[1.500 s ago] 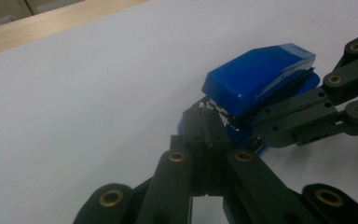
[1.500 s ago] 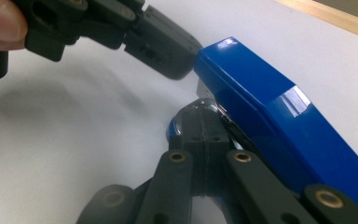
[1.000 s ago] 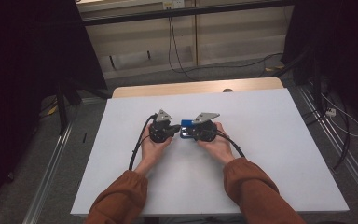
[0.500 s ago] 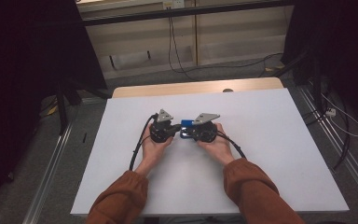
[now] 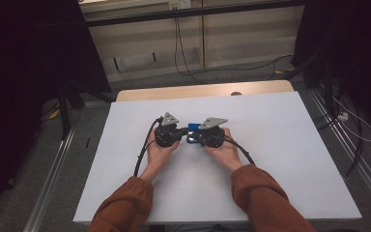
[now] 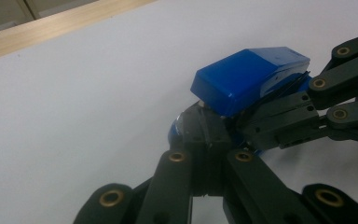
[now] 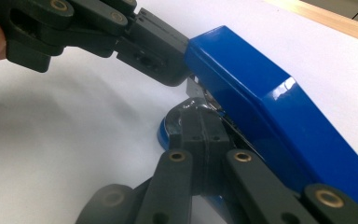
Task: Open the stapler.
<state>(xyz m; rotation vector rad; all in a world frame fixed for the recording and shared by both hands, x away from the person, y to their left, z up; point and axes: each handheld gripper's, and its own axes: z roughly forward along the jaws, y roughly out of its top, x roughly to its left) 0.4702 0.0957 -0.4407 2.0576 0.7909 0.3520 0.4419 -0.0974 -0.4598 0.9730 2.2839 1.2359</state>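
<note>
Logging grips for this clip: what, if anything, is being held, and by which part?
A blue stapler: both grippers' jaws are shut on its front end, one apparently on the top arm, the other lower.

My work surface is a table (image 5: 280, 159) covered by a plain white sheet; a strip of bare pale wood (image 5: 174, 92) runs along its far edge, with a small dark round spot (image 5: 236, 94) on that strip near the sheet's border. Near the middle of the sheet lies a blue stapler (image 5: 193, 133), its base on the white surface and its top raised at an angle. My hands rest on the sheet on either side of it. A black cable (image 5: 142, 152) trails over the sheet toward the near edge on my left, another cable (image 5: 244, 152) curves on my right.
</note>
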